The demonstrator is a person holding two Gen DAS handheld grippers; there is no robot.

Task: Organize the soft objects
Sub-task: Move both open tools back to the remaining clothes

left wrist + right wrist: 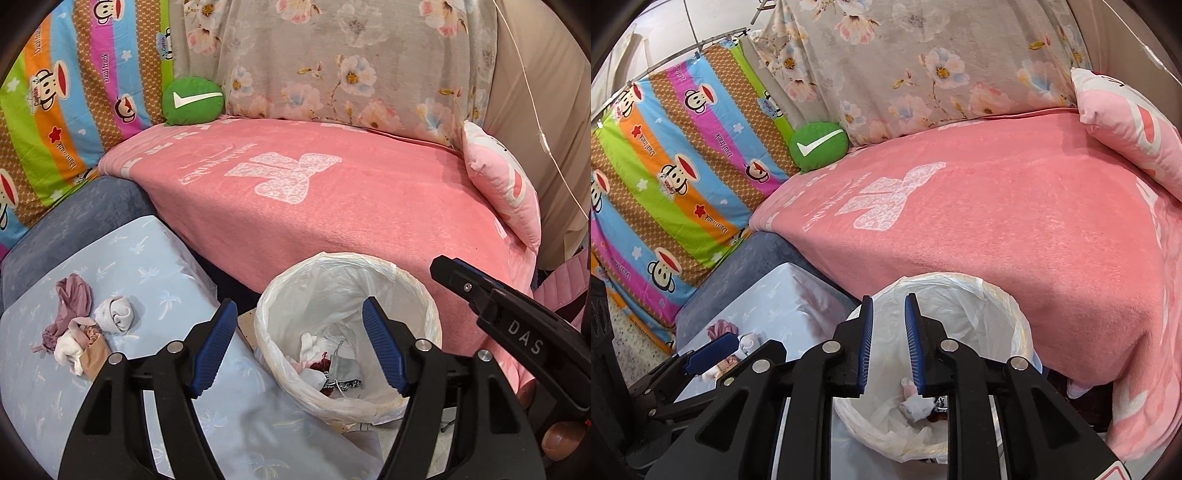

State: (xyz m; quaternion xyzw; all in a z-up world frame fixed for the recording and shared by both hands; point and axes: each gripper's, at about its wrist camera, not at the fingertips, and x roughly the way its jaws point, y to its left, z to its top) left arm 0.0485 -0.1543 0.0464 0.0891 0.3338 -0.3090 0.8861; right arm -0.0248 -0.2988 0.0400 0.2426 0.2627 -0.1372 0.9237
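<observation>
A round bin with a white plastic liner (424, 295) stands on the floor in front of a pink-covered seat. Several small soft items (332, 369) lie at its bottom. My left gripper (301, 350) hangs open over the bin's left rim with nothing between its blue pads. To its left, a pile of small garments (70, 325) and a rolled white sock (114, 314) lie on a light blue patterned cloth (147, 266). My right gripper (890, 343) sits above the bin (960, 280), pads a narrow gap apart and holding nothing. The items in the bin (916, 402) show below it.
A pink blanket (369, 206) covers the seat behind the bin. A green cushion with a white tick (194, 99) sits at its back left and a pink pillow (502, 184) at its right. Floral fabric (332, 55) and a striped cartoon sheet (74, 92) hang behind.
</observation>
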